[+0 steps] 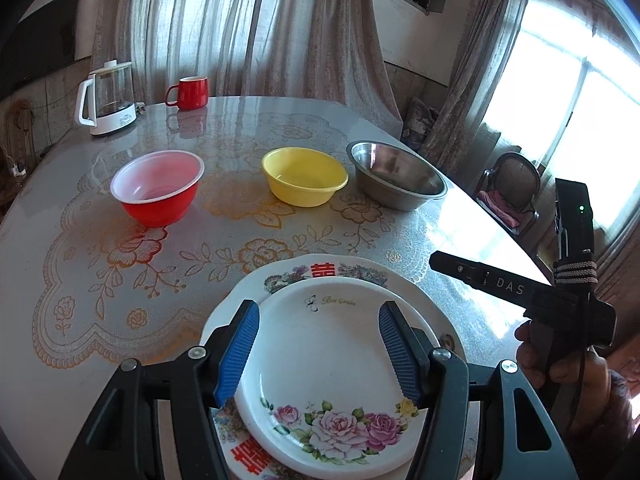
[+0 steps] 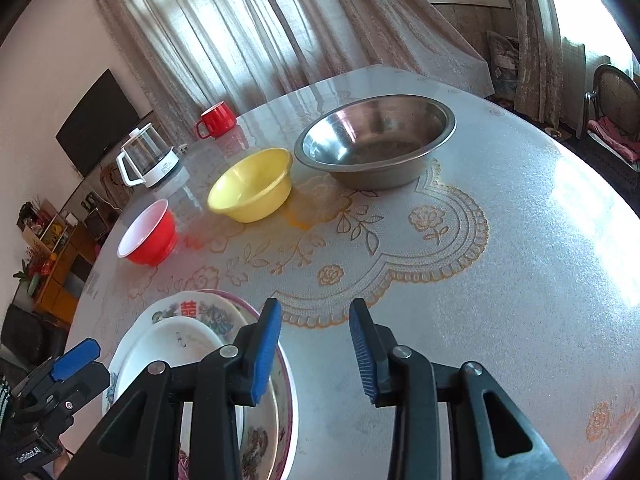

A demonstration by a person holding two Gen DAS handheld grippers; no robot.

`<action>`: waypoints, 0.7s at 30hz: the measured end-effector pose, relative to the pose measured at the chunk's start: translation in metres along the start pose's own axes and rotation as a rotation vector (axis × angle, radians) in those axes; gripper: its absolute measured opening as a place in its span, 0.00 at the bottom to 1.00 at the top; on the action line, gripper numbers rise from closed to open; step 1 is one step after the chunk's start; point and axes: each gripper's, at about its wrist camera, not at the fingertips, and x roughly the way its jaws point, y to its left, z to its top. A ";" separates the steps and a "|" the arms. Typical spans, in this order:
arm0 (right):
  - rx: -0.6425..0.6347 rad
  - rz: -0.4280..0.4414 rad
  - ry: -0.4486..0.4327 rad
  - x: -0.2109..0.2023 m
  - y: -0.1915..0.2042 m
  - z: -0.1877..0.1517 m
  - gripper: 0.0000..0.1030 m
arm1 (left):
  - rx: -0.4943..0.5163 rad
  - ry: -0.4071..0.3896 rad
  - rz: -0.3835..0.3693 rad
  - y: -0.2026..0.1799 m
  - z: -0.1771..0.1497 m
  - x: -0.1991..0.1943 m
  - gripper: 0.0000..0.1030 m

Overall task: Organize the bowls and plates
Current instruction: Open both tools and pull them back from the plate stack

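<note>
- The left tongs (image 1: 318, 354) were spread wide over the small plate (image 1: 332, 376), one blue pad at each side of its rim; whether the pads touched it could not be told.
- The small plate lay stacked on a larger plate (image 1: 280, 280), directly under the left tongs.
- Ahead of the left tongs, a red bowl (image 1: 158, 188) stood far left, a yellow bowl (image 1: 304, 176) straight ahead, and a steel bowl (image 1: 398, 176) to the right, all apart on the surface (image 1: 120, 320).
- The right tongs (image 2: 314, 354) hung parted and held nothing, just right of the plates (image 2: 192, 320), above bare surface.
- Beyond the right tongs stood the steel bowl (image 2: 376, 144).
</note>
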 end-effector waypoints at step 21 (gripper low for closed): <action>0.047 -0.045 -0.068 0.014 -0.035 0.051 0.34 | -0.028 0.083 -0.141 -0.037 0.070 0.065 0.67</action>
